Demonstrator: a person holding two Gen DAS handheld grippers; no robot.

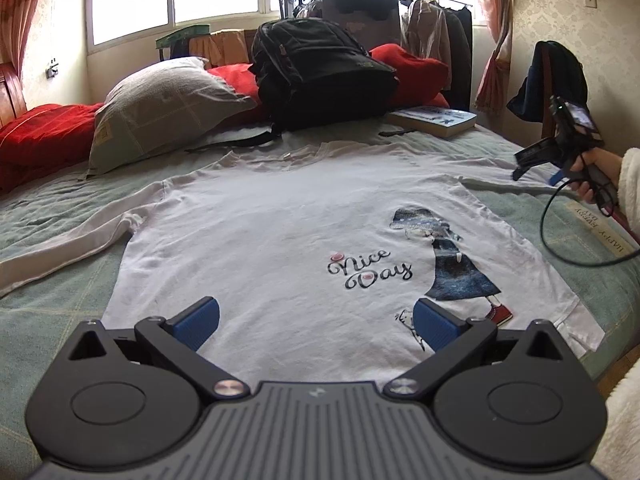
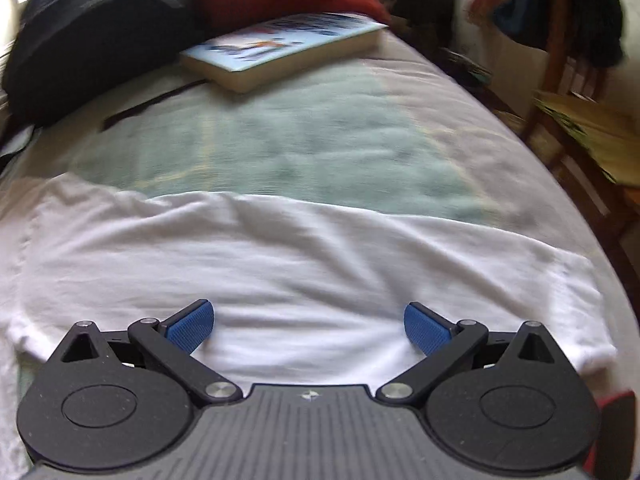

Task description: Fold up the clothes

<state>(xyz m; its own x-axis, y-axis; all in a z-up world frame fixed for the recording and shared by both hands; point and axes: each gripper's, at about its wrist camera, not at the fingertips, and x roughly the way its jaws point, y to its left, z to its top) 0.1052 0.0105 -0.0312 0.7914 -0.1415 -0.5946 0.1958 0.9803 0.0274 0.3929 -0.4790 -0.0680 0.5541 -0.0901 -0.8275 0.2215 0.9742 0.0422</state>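
The white shirt lies flat on the bed, unfolded; both the left tongs and right tongs hang spread, empty; next, probably, the right tongs pinch the sleeve.

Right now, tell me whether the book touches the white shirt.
Apart. The right wrist view shows bare green bedspread between the book and white shirt.

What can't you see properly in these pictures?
- Book cover, right wrist view: motion blur smears the picture and title.
- White shirt bottom hem, left wrist view: the left gripper body covers it.
- Left sleeve end, left wrist view: cut off by the picture edge.
- Backpack far side: hidden behind itself.
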